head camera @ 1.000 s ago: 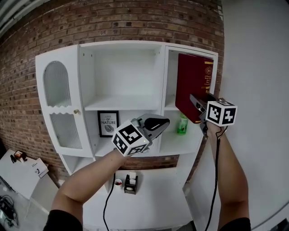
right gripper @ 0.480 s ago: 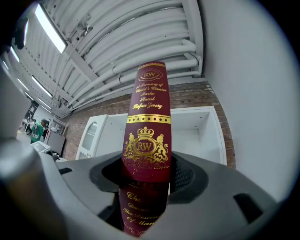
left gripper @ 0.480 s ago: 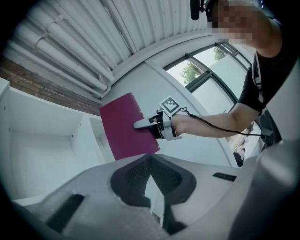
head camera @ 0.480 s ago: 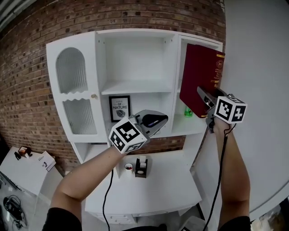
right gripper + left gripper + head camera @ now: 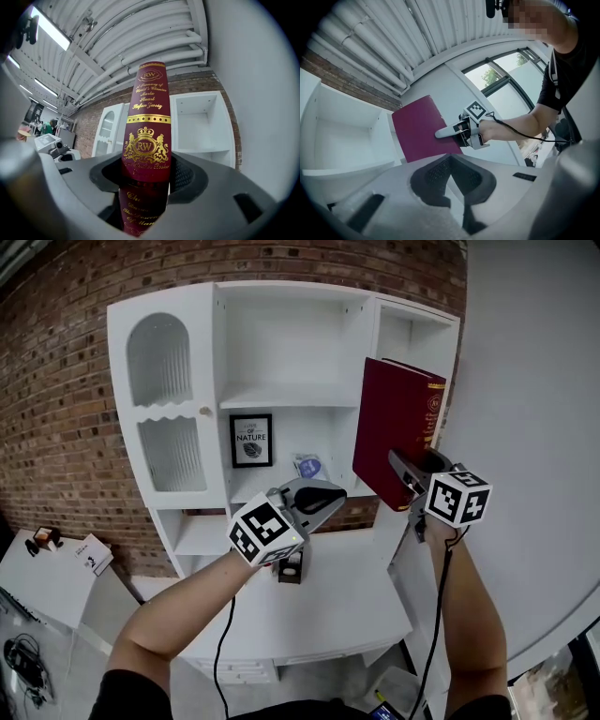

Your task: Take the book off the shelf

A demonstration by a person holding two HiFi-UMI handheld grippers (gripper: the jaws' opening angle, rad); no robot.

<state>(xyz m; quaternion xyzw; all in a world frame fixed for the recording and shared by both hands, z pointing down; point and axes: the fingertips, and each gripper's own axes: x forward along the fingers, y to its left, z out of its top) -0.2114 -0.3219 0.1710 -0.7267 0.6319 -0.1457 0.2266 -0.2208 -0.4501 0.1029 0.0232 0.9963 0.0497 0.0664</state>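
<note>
Pulled clear of the shelf (image 5: 281, 395), the book (image 5: 394, 418) now stands in your right claw (image 5: 401, 474), clamped low on its spine; left claw (image 5: 330, 500) closed, empty. Looks stiff, heavy, glossy: support it underneath.

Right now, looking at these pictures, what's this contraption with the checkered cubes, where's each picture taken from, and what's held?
A person holds a two-jaw gripper in each hand; the marker cubes are part of them. The wide picture comes from a head camera, the other two from cameras on the grippers. The right gripper clamps a dark red book, clear of the white shelf unit. The left gripper is shut and empty. A small black holder stands on the desk.
</note>
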